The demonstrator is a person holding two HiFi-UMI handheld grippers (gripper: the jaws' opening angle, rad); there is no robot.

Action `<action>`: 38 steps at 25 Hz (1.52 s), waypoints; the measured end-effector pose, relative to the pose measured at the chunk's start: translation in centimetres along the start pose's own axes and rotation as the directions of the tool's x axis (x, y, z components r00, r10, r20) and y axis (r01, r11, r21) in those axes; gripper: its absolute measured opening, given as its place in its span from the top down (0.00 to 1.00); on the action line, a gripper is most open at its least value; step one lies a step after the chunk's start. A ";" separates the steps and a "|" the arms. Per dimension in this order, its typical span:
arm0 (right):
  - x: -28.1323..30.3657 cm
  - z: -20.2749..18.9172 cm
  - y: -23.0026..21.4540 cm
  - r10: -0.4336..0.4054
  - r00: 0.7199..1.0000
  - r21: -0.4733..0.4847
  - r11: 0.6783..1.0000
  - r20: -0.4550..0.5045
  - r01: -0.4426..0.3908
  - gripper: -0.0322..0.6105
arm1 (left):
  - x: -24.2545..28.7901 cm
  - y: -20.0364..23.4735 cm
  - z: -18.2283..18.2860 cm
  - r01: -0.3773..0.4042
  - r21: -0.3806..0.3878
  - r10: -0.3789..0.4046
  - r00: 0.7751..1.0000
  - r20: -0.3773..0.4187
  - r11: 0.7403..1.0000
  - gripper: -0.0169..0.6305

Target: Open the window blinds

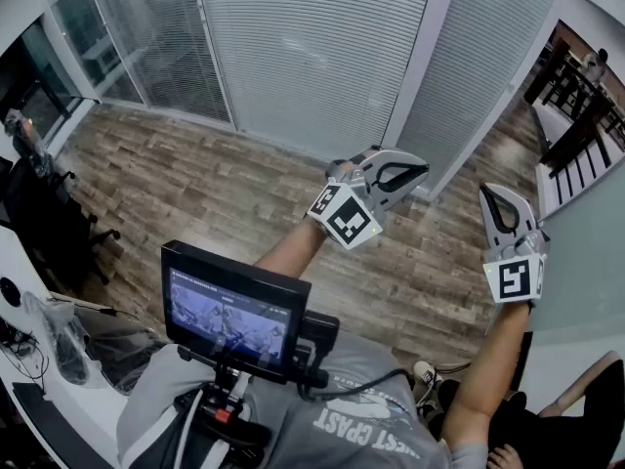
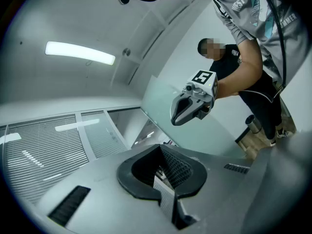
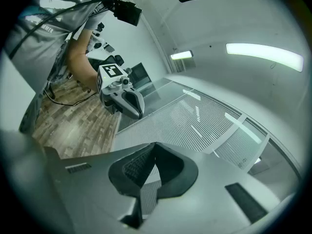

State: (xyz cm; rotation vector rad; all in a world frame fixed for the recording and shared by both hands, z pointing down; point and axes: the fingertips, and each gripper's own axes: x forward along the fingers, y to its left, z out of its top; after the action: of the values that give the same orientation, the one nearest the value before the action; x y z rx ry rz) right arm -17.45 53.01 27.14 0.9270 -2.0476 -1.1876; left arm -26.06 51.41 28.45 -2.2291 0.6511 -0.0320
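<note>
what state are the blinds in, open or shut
Shut. The blinds hang fully down over the glass, slats turned flat, and nothing shows through them.

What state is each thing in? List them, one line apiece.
blinds: down, slats shut
left tongs: shut, empty, clear of the blinds
right tongs: shut, empty, clear of the blinds
screen: on
ceiling light: on
</note>
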 end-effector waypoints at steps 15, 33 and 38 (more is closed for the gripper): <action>2.2 -1.0 -0.4 -0.008 1.000 0.048 0.999 0.019 0.008 0.95 | 0.7 0.7 -2.3 0.011 -0.020 -0.011 1.000 -0.007 1.000 0.97; 6.4 -7.5 -1.3 -0.004 1.000 0.089 0.996 -0.031 0.007 0.95 | 6.2 1.7 -8.0 0.052 -0.072 -0.051 0.998 0.021 0.996 0.97; 8.2 -14.3 -3.5 0.004 1.000 0.100 0.995 -0.014 -0.003 0.95 | 12.8 1.7 -11.4 0.053 -0.082 -0.053 0.999 0.003 0.995 0.97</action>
State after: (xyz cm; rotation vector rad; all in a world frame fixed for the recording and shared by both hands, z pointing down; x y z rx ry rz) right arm -10.31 38.28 31.32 0.9755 -2.1130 -1.0821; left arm -18.26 36.63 32.71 -2.3254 0.6024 -0.0312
